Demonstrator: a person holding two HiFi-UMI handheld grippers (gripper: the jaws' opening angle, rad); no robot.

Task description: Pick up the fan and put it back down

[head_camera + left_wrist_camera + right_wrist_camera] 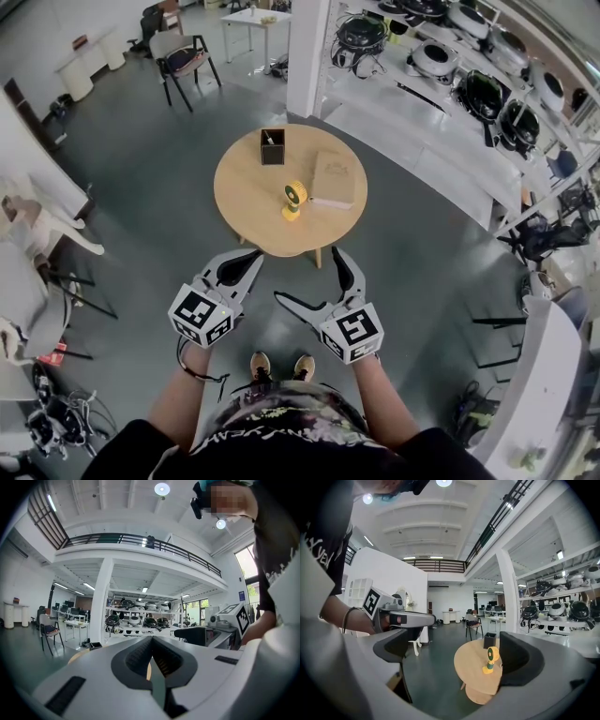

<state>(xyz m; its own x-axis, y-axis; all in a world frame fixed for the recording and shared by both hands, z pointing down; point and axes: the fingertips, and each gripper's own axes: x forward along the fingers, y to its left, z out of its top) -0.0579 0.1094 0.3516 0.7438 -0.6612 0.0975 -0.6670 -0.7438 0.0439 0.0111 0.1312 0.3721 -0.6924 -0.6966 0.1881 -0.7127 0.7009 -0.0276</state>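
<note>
Grey right tool (457, 660) agape, left tool (151, 644) closed

A round wooden table (246, 202) bears a black open box (273, 147) and a flat tan box (334, 179) — well apart, a chair (185, 58) and shelves (424, 111) of round devices

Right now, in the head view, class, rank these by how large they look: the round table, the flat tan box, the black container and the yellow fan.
1. round table
2. flat tan box
3. black container and yellow fan: too alike to rank.
</note>
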